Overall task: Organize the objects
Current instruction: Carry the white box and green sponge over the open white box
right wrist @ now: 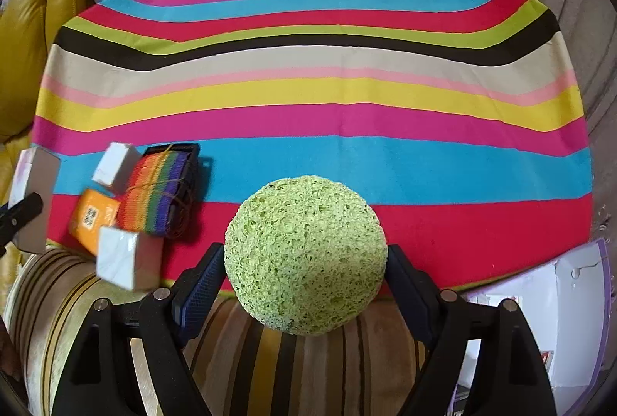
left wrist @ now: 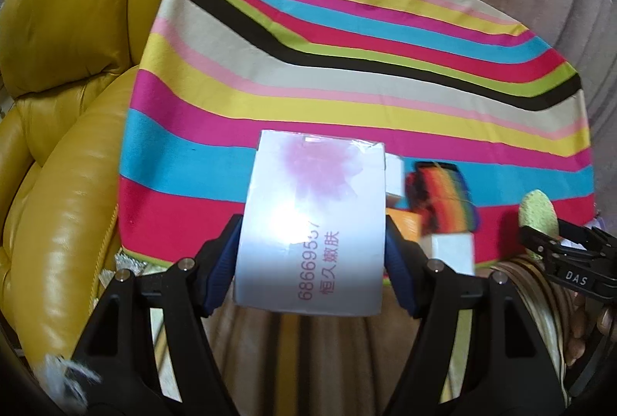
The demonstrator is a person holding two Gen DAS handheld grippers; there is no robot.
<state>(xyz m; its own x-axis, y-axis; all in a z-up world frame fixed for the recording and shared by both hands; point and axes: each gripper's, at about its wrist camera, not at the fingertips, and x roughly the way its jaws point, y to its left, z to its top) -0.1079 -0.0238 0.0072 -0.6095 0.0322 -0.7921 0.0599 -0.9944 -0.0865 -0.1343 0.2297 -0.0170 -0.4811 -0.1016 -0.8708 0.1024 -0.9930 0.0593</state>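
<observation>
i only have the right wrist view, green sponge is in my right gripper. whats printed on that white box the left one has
Observer: The white box shows a pink flower and red digits with Chinese characters, clamped between the left gripper pads.
Operator: is it over the striped cloth
Observer: Its far end overhangs the striped cloth; its near end sits over the beige fabric in front.
Operator: anything left of the cloth
Observer: A yellow leather sofa runs along the cloth's left side.
</observation>
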